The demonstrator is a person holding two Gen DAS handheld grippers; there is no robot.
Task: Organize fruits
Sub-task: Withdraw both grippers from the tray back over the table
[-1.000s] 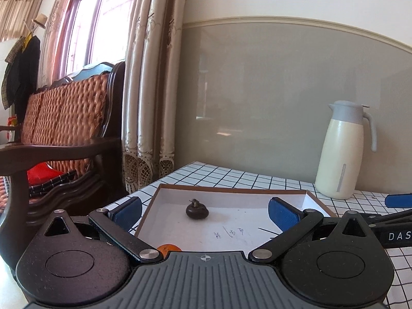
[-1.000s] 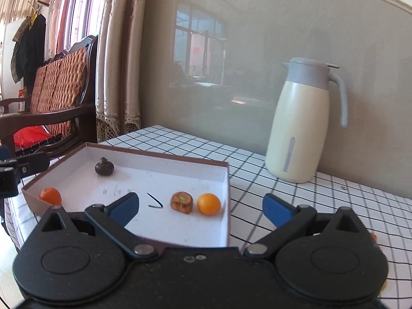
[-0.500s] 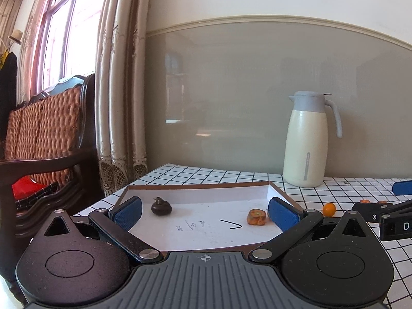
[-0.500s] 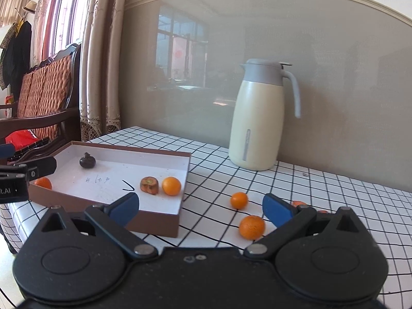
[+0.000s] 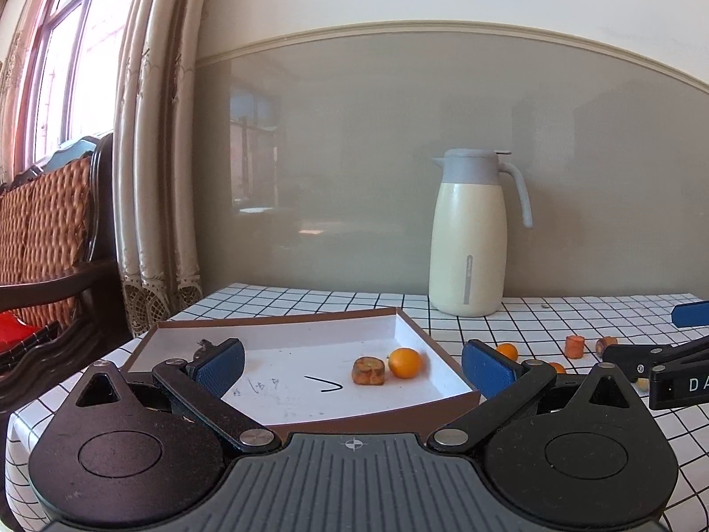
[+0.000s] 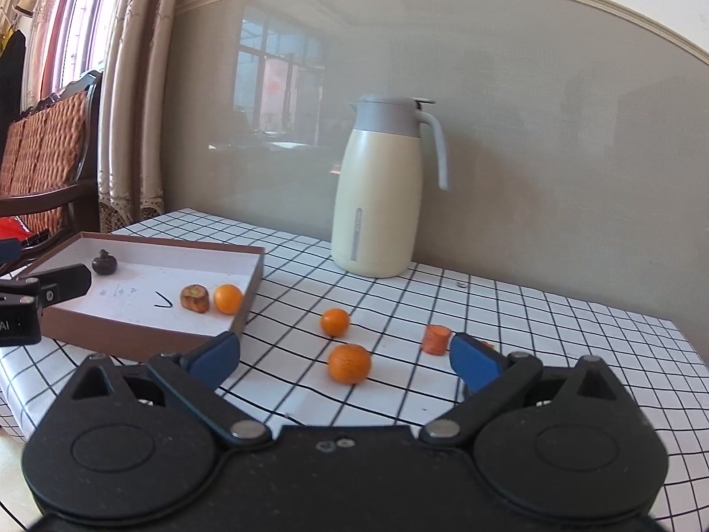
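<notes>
A shallow brown box (image 6: 250,283) with a white floor lies at the table's left; it holds a small orange fruit (image 6: 227,298), a brown cut piece (image 6: 195,298) and a dark round fruit (image 6: 104,263). On the checked cloth lie two oranges (image 6: 349,363) (image 6: 335,321) and a carrot chunk (image 6: 436,339). My right gripper (image 6: 345,361) is open, the nearer orange lying between its blue pads. My left gripper (image 5: 354,365) is open in front of the box (image 5: 447,370), nothing between its fingers; the orange fruit (image 5: 405,362) and brown piece (image 5: 368,370) show beyond it.
A cream thermos jug (image 6: 379,195) with a grey lid stands at the back near the wall. A wooden bench (image 5: 48,239) and curtains (image 5: 150,177) are off the table's left. More small pieces (image 5: 574,346) lie on the cloth to the right.
Both views have swung to the right. The right gripper now faces the loose oranges on the cloth instead of the box; the left gripper now sees the box's right end.
</notes>
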